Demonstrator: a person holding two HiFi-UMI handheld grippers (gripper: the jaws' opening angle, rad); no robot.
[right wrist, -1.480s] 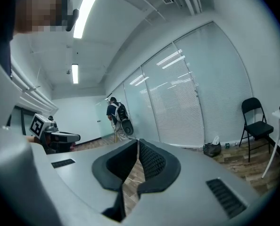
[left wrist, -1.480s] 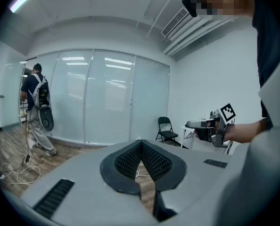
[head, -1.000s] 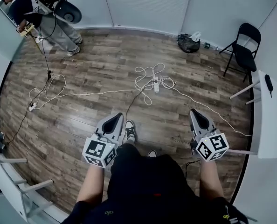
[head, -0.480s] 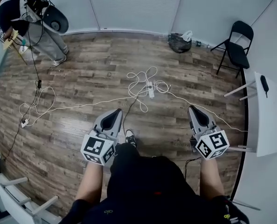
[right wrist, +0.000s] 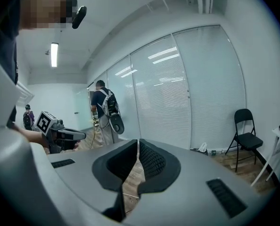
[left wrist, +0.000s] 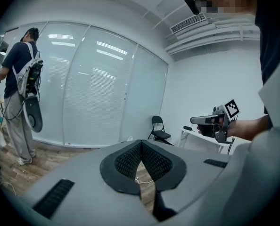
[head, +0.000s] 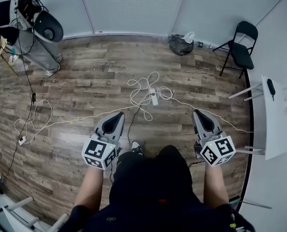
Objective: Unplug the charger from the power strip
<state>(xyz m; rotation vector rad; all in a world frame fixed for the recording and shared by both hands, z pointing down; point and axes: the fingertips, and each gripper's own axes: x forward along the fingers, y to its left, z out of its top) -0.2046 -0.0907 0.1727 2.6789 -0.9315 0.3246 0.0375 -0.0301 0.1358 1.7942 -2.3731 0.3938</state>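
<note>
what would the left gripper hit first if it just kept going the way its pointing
Nothing close. The left gripper aims forward and slightly down, so it would probably reach the wood floor first, near the white cable loops by the power strip; depth is hard to judge.

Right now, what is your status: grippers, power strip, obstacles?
Left gripper and right gripper shut, empty, held above the floor. Power strip on floor ahead, not reached. White cables coiled beside it.
</note>
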